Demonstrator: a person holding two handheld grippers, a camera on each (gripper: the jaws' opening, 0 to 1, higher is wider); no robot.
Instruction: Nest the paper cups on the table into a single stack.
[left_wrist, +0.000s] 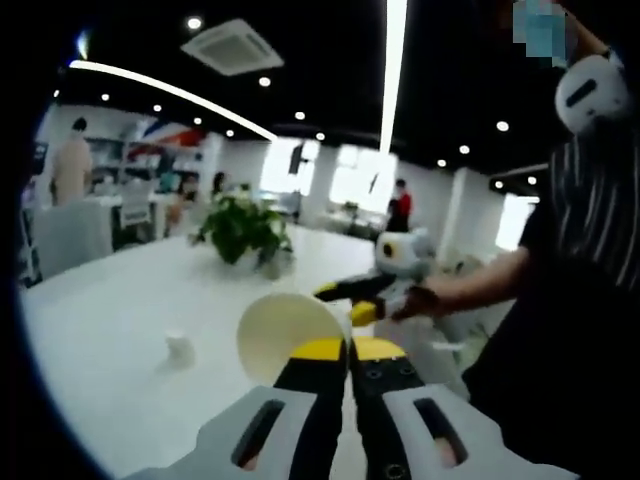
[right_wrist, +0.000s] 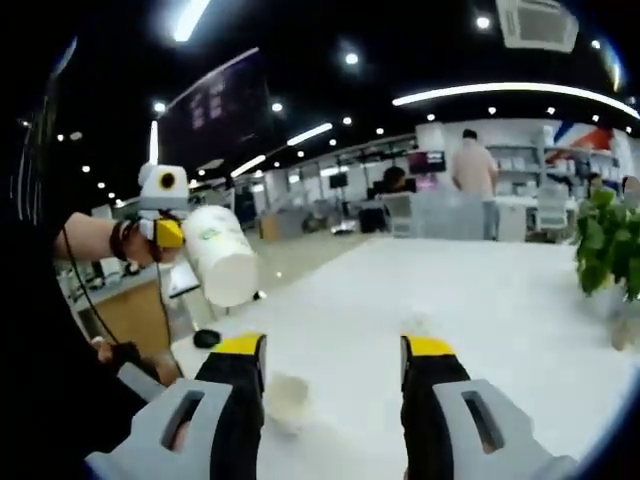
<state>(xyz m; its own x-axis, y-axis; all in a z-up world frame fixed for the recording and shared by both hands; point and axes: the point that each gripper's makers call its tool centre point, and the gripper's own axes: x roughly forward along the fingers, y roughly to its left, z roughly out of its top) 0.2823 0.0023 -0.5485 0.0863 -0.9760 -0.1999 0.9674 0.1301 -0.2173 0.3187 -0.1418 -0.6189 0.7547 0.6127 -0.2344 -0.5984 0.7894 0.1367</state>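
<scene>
My left gripper is shut on the rim of a white paper cup, held in the air with its mouth toward the camera. From the right gripper view the same cup lies sideways in the left gripper, up at the left. My right gripper is open with nothing between its fingers. It hangs over the white table. A second paper cup stands on the table just by its left jaw. In the left gripper view, the right gripper reaches in behind the held cup, and a small cup stands on the table.
A potted plant stands mid-table, also visible as the plant at the right edge. A small black object lies near the table's left edge. A person's dark-sleeved arm is close on the right. Desks and people fill the background.
</scene>
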